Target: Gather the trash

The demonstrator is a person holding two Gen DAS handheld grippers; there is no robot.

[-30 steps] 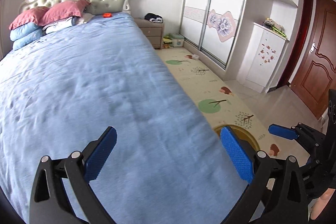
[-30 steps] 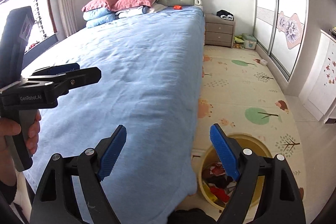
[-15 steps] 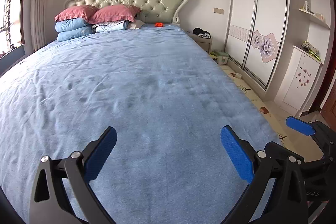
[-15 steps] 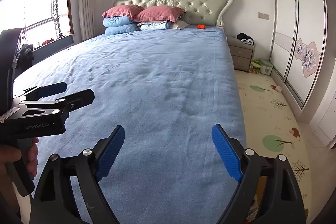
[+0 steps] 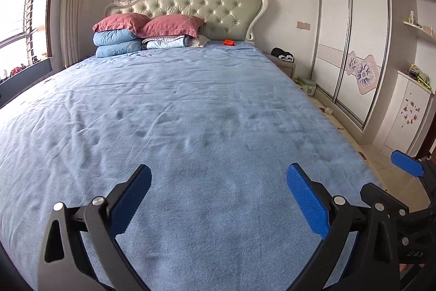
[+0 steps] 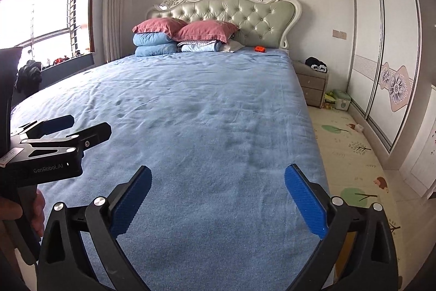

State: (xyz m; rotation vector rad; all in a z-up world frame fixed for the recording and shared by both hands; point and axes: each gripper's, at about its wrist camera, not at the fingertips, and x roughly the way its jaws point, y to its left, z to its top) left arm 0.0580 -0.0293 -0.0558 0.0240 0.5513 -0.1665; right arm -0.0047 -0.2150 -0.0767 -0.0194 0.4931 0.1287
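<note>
We hold both grippers low over the wrinkled blue bedspread (image 5: 207,111): left gripper (image 5: 218,190) wide, empty; right gripper (image 6: 218,190) opening, empty.

- Our left gripper (image 5: 218,198) and right gripper (image 6: 218,198) share black, cut-out arms, silver screw heads and ribbed blue pads (image 5: 308,201).
- The left gripper's black body carries white "GenRobot.AI" lettering.
- A white label sits on its far-left edge.
</note>
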